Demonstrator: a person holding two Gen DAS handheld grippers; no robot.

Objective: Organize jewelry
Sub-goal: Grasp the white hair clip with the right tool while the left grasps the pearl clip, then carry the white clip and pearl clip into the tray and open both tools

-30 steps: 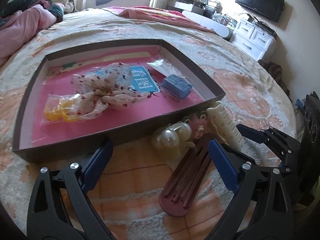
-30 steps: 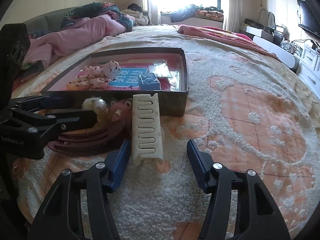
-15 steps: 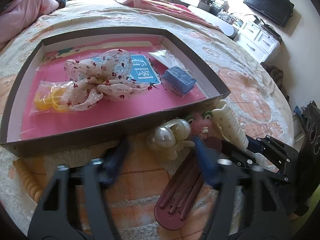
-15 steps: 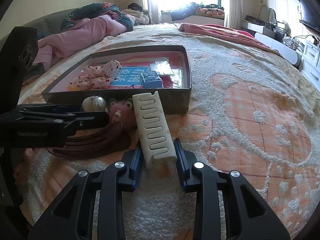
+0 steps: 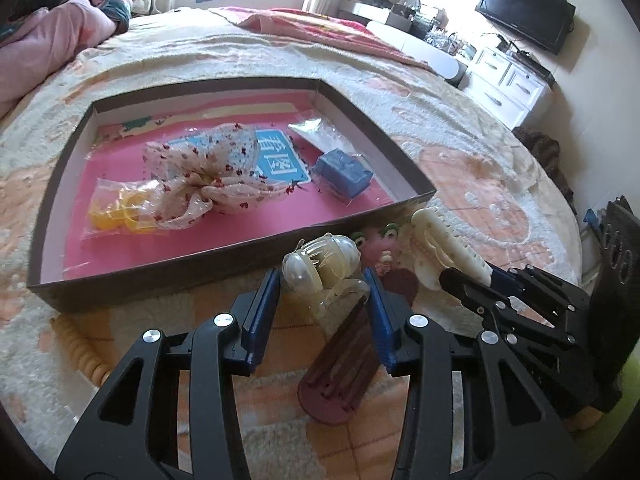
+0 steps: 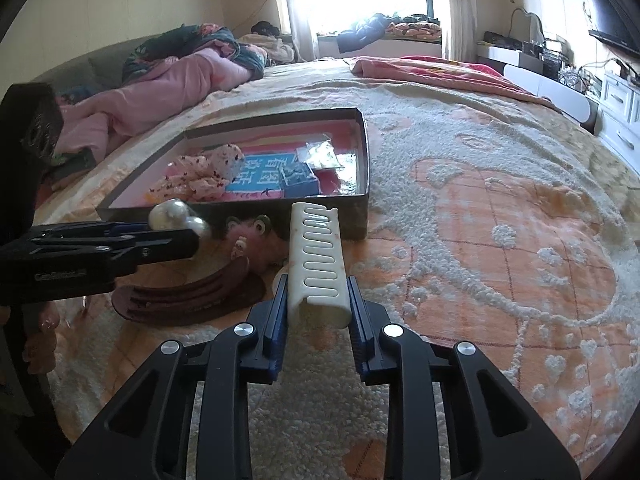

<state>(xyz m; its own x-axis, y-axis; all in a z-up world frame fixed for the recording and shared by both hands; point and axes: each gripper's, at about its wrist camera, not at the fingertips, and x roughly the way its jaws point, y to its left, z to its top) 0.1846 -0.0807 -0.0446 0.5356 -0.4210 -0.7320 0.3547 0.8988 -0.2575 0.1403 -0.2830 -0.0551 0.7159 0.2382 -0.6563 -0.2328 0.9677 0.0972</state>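
Observation:
A shallow brown box with a pink floor lies on the bed; it also shows in the right wrist view. Inside are a floral scrunchie, a yellow bagged item and a blue block. My left gripper is shut on a pearl hair claw, lifted just in front of the box. My right gripper is shut on a cream hair clip. A dark red hair clip and a pink plush clip lie on the blanket.
A string of tan beads lies left of my left gripper. Pink bedding is heaped at the far left. A white dresser and a wall TV stand at the right. The patterned blanket stretches to the right.
Both grippers closed: the left moved forward and shut on the pearl hair claw, the right shut on the cream hair clip. Both clips are now raised slightly.

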